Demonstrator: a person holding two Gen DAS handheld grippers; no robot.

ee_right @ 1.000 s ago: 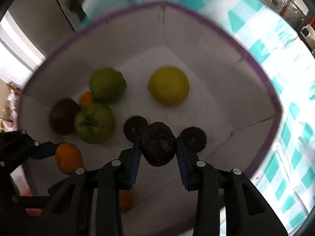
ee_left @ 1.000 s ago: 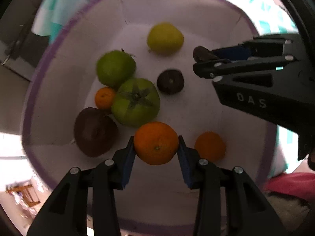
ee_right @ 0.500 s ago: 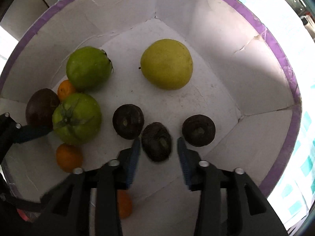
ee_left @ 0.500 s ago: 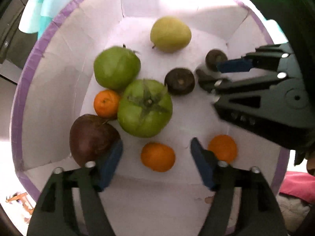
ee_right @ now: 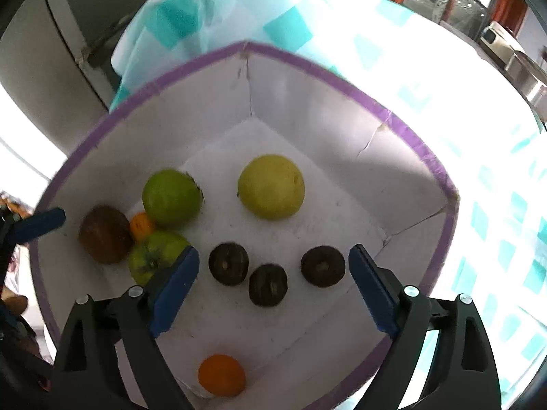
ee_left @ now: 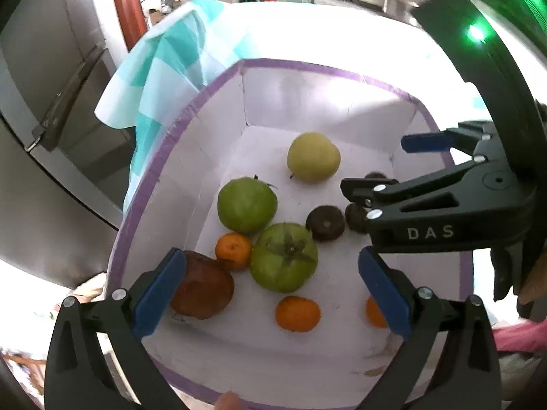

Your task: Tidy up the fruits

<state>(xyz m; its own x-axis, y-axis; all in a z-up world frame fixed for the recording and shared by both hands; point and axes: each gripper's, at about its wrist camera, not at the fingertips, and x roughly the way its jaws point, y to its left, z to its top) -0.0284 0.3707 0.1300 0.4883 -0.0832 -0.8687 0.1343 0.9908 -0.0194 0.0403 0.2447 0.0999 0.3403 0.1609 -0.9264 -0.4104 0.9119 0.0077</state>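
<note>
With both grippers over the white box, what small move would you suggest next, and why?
I would probably lift both grippers clear of the box. The left gripper and right gripper have jaws opening with nothing between them, and the orange and the dark round fruit already lie on the box floor, so both fruits look delivered.

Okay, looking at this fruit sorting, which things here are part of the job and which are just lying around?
Part of the job:
- white box
- yellow fruit
- two green fruits
- oranges
- three dark round fruits
- reddish-brown fruit
- left gripper and right gripper, both opening, nothing between their jaws

Just lying about:
- checked cloth
- grey cabinet
</note>
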